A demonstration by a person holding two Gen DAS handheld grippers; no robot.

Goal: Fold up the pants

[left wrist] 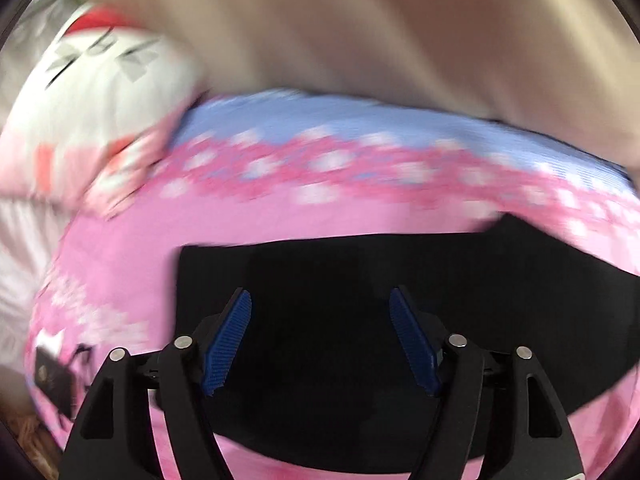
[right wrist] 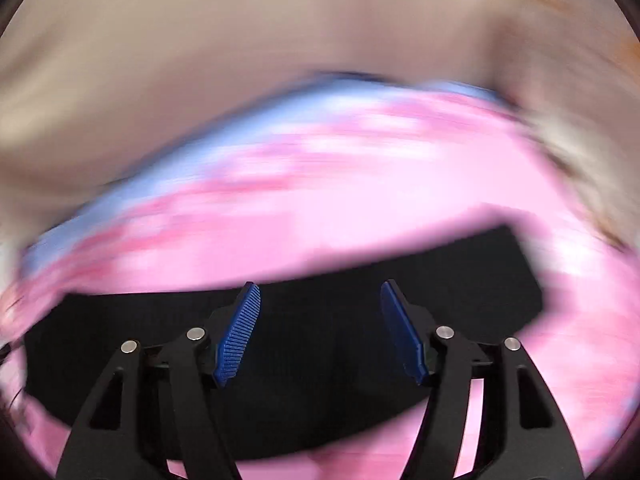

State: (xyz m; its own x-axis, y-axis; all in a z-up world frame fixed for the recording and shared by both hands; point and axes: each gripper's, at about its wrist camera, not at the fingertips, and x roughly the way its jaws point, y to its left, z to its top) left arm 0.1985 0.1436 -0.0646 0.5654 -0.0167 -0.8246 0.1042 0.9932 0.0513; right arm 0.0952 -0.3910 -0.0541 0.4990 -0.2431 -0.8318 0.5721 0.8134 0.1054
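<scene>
Black pants (left wrist: 340, 280) lie flat on a pink flowered bedspread (left wrist: 132, 248), a straight folded edge at their left in the left wrist view. My left gripper (left wrist: 320, 300) hangs over them, its blue pads (left wrist: 226, 344) wide apart with nothing between them. In the right wrist view the same black pants (right wrist: 320, 400) spread under my right gripper (right wrist: 320, 292), which is open too, its pads (right wrist: 238, 336) clear of the cloth. Both views are blurred.
The bedspread (right wrist: 360, 200) has a blue band along its far edge (left wrist: 320, 120). A white pillow with red and grey marks (left wrist: 104, 92) lies at the far left. A beige wall (left wrist: 360, 20) stands behind the bed.
</scene>
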